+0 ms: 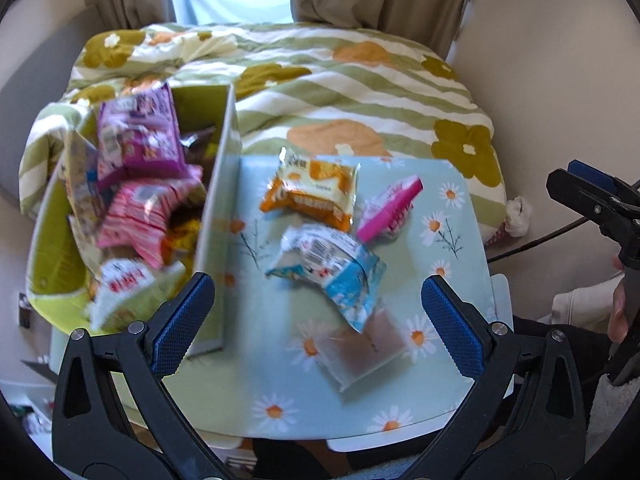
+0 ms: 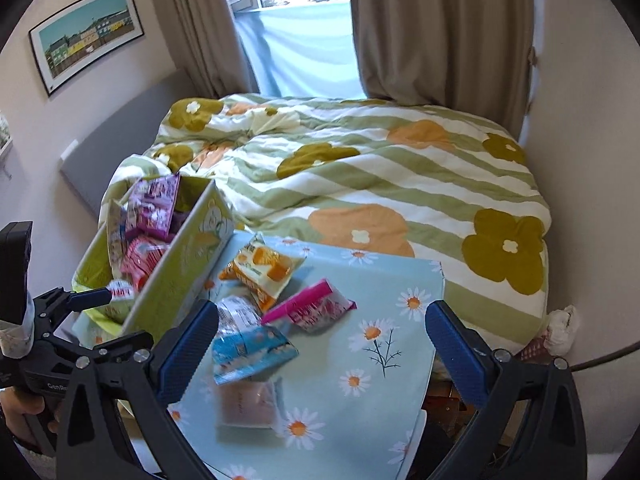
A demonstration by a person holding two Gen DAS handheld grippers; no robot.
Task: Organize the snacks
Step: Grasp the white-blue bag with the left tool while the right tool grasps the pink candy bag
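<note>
Both grippers, left [image 1: 318,312] and right [image 2: 322,338], hover with jaws spread, empty, above the daisy-print table [image 1: 440,364]. Four packets lie loose there: brown [image 1: 360,356], blue [image 1: 332,268], pink [image 1: 390,210], orange [image 1: 312,192]. Left, the green box [image 1: 216,216] holds more snacks; bed [image 2: 380,168] beyond.

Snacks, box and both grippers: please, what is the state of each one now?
Box: open on top, holds many packets.
Orange packet: on the table, outside the box.
Pink packet: on the table, tilted.
Blue packet: on the table, crumpled.
Pale packet: flat on the table, blurred.
Left gripper: open, empty.
Right gripper: open, empty.
Curtains: partly drawn apart.
</note>
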